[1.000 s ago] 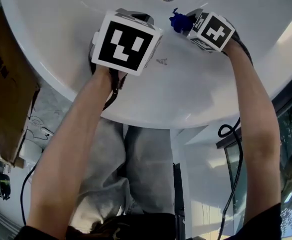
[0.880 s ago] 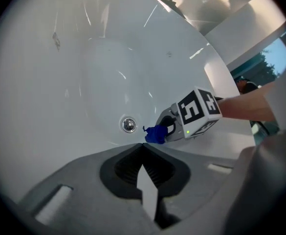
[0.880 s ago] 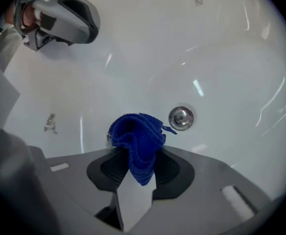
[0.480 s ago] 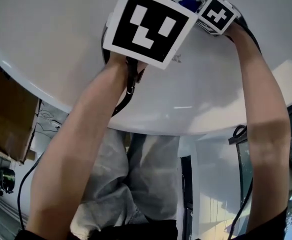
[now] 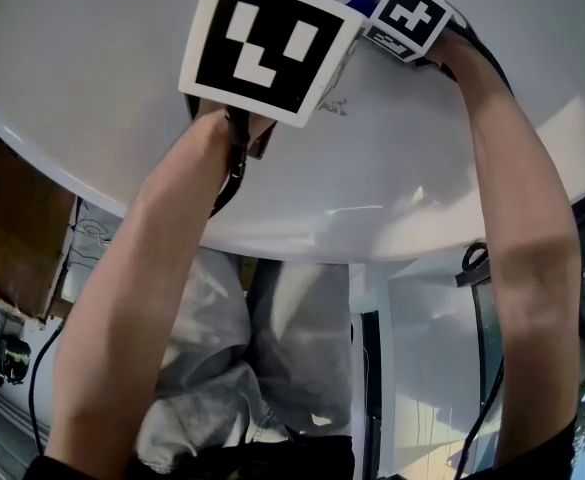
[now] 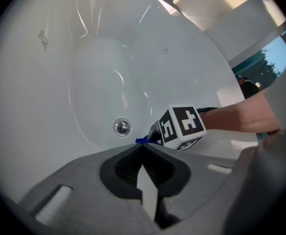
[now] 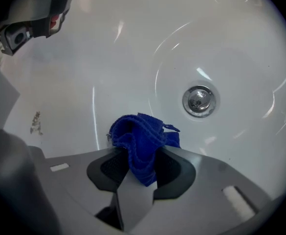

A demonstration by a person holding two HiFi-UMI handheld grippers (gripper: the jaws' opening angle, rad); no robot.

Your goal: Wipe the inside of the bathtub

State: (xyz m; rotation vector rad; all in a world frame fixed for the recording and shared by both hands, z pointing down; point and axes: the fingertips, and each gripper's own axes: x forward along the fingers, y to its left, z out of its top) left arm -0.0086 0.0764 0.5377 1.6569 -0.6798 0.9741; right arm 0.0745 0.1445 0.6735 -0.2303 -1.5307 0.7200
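The white bathtub (image 5: 92,88) curves below me, and its metal drain (image 7: 199,101) lies on the bottom. My right gripper (image 7: 142,153) is shut on a bunched blue cloth (image 7: 139,137), which hangs just above the tub's near slope, short of the drain. In the head view only a corner of the cloth (image 5: 360,0) peeks out beside the right gripper (image 5: 407,18). My left gripper (image 6: 143,148) is shut with nothing between its jaws and hovers over the tub, left of the right gripper (image 6: 182,127). A small grey smudge (image 7: 35,122) marks the tub wall.
The drain (image 6: 122,127) also shows in the left gripper view. A brown cardboard box (image 5: 7,238) stands on the floor left of the tub. The person's grey trousers (image 5: 272,348) press against the tub rim (image 5: 302,238). A dark-framed glass panel (image 5: 532,298) rises at the right.
Both grippers have moved farther out over the tub towards the drain. The left marker cube has come closer to the head camera and looks bigger. The cloth stays gripped.
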